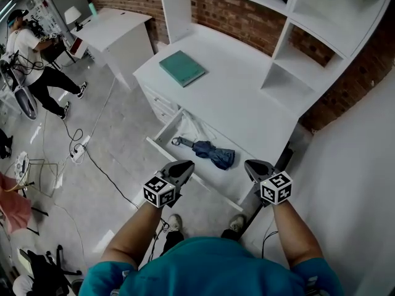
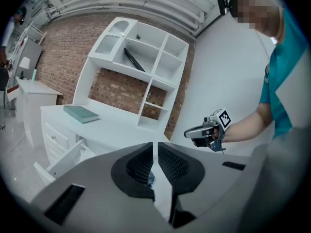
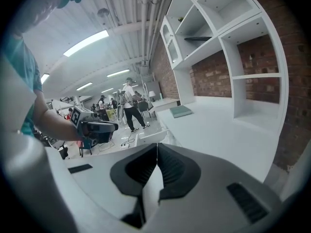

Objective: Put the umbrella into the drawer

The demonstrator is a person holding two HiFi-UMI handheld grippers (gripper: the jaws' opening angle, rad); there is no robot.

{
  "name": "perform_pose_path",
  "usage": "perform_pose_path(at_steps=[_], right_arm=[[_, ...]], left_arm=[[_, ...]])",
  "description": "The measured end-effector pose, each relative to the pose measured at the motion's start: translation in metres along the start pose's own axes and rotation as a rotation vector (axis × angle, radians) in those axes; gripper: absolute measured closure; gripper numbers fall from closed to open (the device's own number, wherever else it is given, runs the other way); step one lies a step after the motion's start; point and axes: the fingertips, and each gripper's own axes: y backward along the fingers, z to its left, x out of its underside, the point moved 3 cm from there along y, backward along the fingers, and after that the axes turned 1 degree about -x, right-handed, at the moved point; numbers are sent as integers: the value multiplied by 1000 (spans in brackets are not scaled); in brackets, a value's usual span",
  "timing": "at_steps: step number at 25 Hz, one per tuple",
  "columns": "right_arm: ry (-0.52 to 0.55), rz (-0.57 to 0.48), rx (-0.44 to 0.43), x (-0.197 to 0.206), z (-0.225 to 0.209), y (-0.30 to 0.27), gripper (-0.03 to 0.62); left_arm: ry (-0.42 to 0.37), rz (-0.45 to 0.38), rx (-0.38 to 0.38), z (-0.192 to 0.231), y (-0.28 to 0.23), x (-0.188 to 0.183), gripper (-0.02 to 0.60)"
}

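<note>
The blue folded umbrella (image 1: 212, 153) lies inside the open white drawer (image 1: 162, 145) of the desk, its handle pointing left. My left gripper (image 1: 187, 164) hovers just in front of the drawer's front edge, with its jaws together and nothing between them. My right gripper (image 1: 249, 164) hangs to the right of the umbrella, over the drawer's right end, also shut and empty. In the left gripper view, the jaws (image 2: 154, 147) stand almost touching, and a sliver of the blue umbrella (image 2: 149, 179) shows below them. In the right gripper view, the jaws (image 3: 157, 147) are closed.
A teal book (image 1: 182, 68) lies on the white desk top (image 1: 241, 103). A white shelf unit (image 1: 321, 36) stands at the back against a brick wall. A second white table (image 1: 117, 29) is far left. Cables (image 1: 80, 150) and people are on the floor to the left.
</note>
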Motion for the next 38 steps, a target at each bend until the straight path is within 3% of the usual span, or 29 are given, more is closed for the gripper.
perform_pose_path(at_steps=[11,27,38], right_arm=[[-55,-7,30,7,-10,0,571],[-38,27,56,16,-16,1,574],[-31,34,52,15,-18,2,574]], left_arm=[[126,-51,-65,20,6,-5,566],[46,-10,-46,13,-3,-6,566],[34,-3,-39,11,-6,-8,566]])
